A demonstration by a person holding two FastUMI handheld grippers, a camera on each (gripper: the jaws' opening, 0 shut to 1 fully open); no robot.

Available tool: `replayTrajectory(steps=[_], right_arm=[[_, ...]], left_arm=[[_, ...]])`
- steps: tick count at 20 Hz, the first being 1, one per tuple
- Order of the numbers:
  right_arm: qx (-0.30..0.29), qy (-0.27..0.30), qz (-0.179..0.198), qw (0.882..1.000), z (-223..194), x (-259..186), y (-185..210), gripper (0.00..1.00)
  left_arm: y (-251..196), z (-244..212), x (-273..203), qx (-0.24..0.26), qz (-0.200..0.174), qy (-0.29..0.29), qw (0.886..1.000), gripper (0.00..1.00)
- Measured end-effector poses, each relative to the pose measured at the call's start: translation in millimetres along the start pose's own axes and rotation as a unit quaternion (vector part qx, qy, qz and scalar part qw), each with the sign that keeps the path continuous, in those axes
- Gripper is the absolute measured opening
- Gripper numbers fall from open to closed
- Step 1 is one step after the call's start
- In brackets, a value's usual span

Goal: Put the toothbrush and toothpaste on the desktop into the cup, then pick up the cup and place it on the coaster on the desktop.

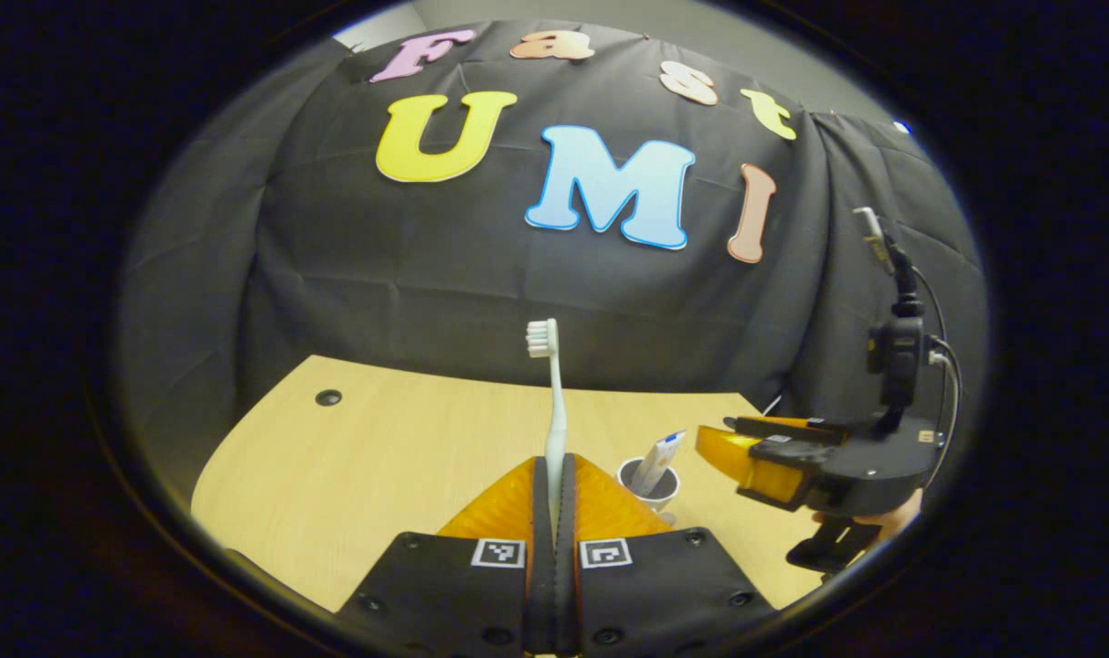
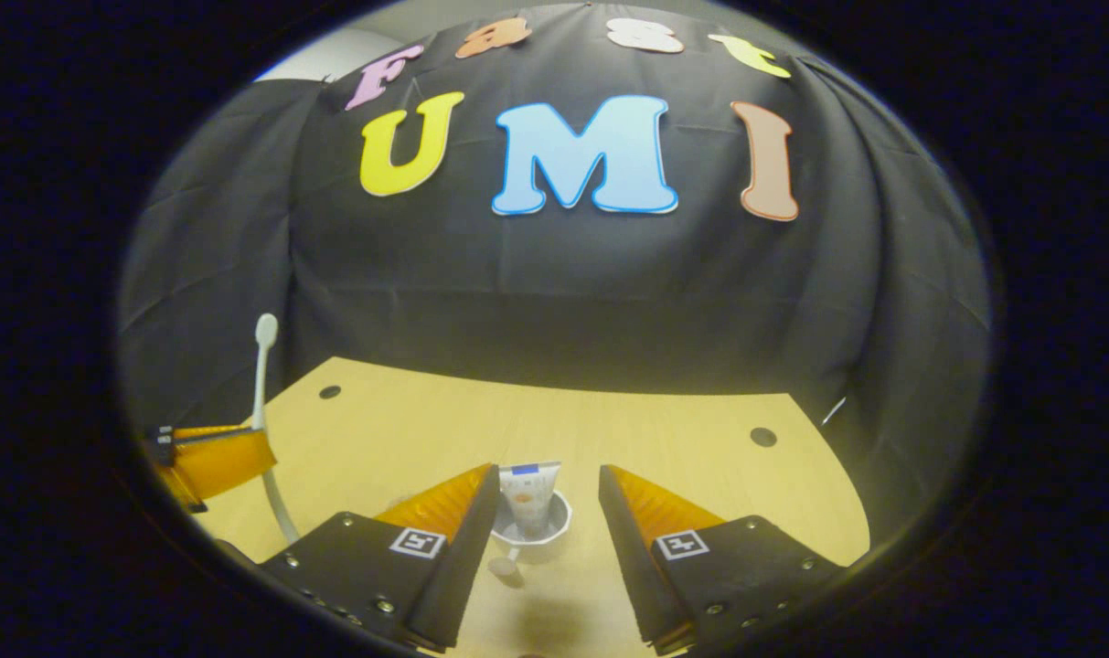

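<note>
**Toothbrush pinched upright, cup waiting with the paste inside**

The left gripper [image 1: 554,484] has its two fingers pressed together on the lower handle of the toothbrush [image 1: 552,402], which stands straight up ahead of it, bristle head on top. The cup [image 1: 650,484] sits on the desktop [image 1: 353,457] just beyond and to the right of those fingers, with the toothpaste [image 1: 656,457] already standing in it, flat end up. The right gripper [image 2: 547,493] hangs with its fingers spread wide, the cup [image 2: 531,525] low between them and untouched.

The toothbrush is a slim, smooth plastic stick, light and slightly springy; its handle curves below the grip in the right gripper view, so it could pivot or slip if squeezed loosely. The present low hold looks right for dropping it in handle first. The toothpaste is a soft tube with a crimped flat end, leaning in the cup. The cup is small, pale and faceted around the rim, probably light and easy to tip; grasping it across the wall seems safest. The desktop is smooth pale wood grain with round dark holes.
</note>
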State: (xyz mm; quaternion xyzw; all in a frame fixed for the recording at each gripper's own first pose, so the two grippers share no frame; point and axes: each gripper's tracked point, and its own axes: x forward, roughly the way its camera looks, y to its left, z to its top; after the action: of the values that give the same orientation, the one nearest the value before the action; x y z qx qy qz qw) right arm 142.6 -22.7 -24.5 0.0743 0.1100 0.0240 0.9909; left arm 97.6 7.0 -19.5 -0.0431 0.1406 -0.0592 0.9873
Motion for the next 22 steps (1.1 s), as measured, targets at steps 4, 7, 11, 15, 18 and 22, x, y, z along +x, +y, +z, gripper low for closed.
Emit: replayTrajectory(steps=[4, 7, 11, 15, 18, 22], right_arm=[[0.015, -0.045, -0.023, 0.999, 17, -40, -19, 0.69], [0.037, -0.051, -0.043, 0.997, 15, -67, -31, 0.69], [0.039, -0.034, -0.073, 0.996, 0, -91, -53, 0.69], [0.055, -0.002, -0.105, 0.993, -26, -115, -71, 0.69], [0.069, 0.017, -0.117, 0.991, -41, -118, -73, 0.69], [0.086, 0.039, -0.120, 0.988, -53, -118, -70, 0.69]], left_arm=[[-17, 10, 16, -0.003, -0.037, -0.025, 0.999, 0.07], [-33, 19, 29, -0.006, -0.070, -0.045, 0.997, 0.08], [-52, 39, 48, -0.037, -0.118, -0.096, 0.988, 0.07], [-61, 41, 84, -0.062, -0.139, -0.120, 0.981, 0.07], [-71, 33, 108, -0.066, -0.149, -0.123, 0.979, 0.07], [-87, 14, 123, -0.052, -0.167, -0.132, 0.976, 0.07]])
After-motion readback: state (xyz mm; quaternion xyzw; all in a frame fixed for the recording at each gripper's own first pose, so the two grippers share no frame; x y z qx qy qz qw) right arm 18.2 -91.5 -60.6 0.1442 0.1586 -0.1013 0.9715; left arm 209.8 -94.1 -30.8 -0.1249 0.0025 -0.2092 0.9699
